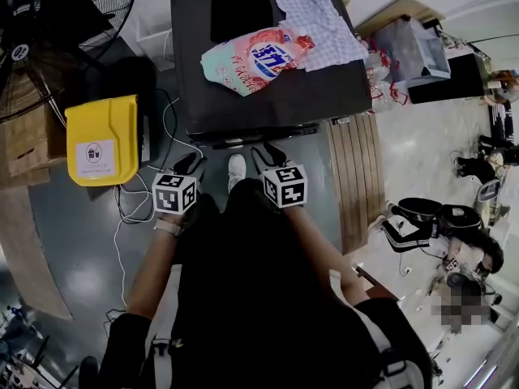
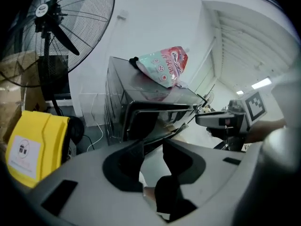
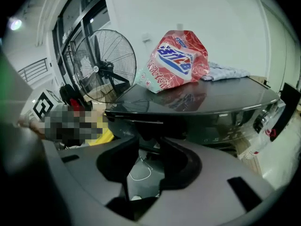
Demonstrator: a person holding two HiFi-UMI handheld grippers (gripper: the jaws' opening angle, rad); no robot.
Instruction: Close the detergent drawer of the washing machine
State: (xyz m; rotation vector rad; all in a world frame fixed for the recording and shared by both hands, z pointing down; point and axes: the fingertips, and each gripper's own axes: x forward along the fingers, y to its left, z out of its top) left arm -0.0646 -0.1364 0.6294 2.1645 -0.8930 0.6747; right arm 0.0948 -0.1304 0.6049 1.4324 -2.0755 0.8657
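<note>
The dark grey washing machine (image 1: 268, 96) stands straight ahead of me. Its detergent drawer (image 2: 155, 111) appears to stick out from the upper front as a dark frame, and it also shows as a ledge, the drawer (image 3: 136, 112), in the right gripper view. My left gripper (image 1: 190, 165) hovers just short of the machine's front left, jaws open and empty, as the left gripper (image 2: 151, 146) view confirms. My right gripper (image 1: 264, 154) is beside it to the right, close to the front edge, and the right gripper (image 3: 148, 142) is also open with nothing between its jaws.
A pink detergent pouch (image 1: 255, 59) and a checked cloth (image 1: 320, 23) lie on the machine's top. A yellow bin (image 1: 101, 140) and a standing fan (image 1: 49, 39) are to the left. White cable (image 1: 130, 209) trails on the floor. A slatted wooden board (image 1: 357, 177) lies to the right.
</note>
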